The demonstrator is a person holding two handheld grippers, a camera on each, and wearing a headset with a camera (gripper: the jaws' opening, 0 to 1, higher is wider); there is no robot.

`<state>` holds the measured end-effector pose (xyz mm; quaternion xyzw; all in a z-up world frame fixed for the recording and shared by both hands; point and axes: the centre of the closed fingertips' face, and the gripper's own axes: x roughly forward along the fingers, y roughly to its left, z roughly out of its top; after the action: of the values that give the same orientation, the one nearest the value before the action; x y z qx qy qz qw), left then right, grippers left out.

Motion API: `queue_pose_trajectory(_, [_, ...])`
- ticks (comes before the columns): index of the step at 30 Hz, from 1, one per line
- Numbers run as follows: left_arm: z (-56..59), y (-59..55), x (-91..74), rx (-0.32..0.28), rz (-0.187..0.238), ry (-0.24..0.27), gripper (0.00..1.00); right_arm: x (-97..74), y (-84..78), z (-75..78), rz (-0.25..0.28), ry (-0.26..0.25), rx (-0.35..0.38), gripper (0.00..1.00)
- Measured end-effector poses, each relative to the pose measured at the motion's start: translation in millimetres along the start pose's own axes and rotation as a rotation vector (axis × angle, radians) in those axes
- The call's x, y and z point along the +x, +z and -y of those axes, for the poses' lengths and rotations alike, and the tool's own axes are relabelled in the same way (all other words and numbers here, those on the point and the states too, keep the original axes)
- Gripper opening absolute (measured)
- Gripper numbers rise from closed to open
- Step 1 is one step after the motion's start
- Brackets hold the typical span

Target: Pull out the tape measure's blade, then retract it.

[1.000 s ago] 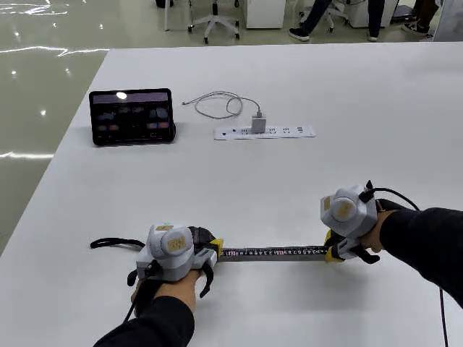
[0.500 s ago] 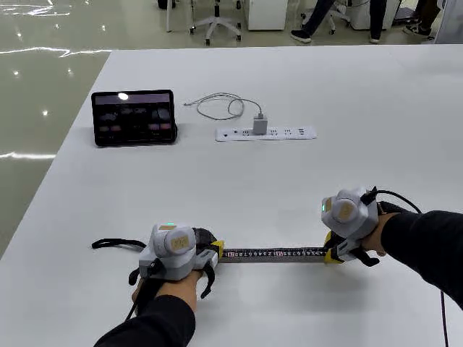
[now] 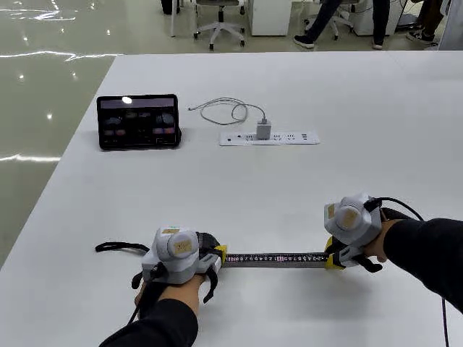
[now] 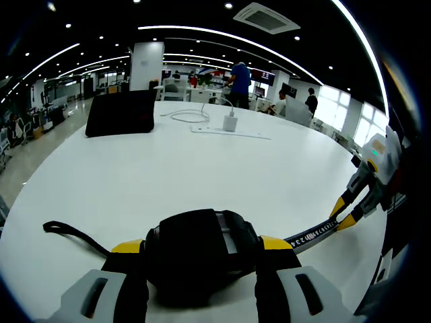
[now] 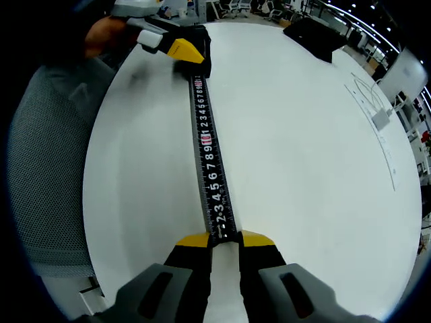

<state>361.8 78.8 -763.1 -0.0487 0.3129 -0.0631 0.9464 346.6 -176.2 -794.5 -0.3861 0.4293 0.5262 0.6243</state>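
Both grippers stay in place: left gripper (image 4: 202, 243) clamps the tape measure case (image 4: 202, 259), right gripper (image 5: 225, 239) pinches the blade (image 5: 210, 161) tip, blade stretched flat between them, wide free tabletop (image 3: 289, 181) ahead

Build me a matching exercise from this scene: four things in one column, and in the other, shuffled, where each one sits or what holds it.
Things
1. tape measure case
2. blade end
3. tablet
4. white charger

Places
A. plugged into the power strip
B. pinched by the right hand-held gripper
C. clamped in the left hand-held gripper
D. stands on the table, near its left edge

Pairs: 1-C, 2-B, 3-D, 4-A
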Motion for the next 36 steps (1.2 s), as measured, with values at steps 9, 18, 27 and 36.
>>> queue_pose_trajectory(9, [0.5,-0.1,0.3,-0.004,-0.008,-0.002,0.6,1.6,3.7,0.3,-0.007,0.003,0.016,0.11])
queue_pose_trajectory(18, [0.6,-0.1,0.2,-0.006,-0.011,-0.002,0.6,5.7,11.9,-0.3,-0.003,0.003,0.013,0.12])
queue_pose_trajectory(27, [0.5,-0.2,-0.1,-0.008,-0.012,-0.005,0.6,7.3,14.6,-0.2,0.001,0.005,0.012,0.12])
queue_pose_trajectory(36, [0.4,0.0,-0.4,-0.01,-0.015,-0.007,0.6,11.9,25.8,-2.4,0.047,0.003,0.034,0.11])
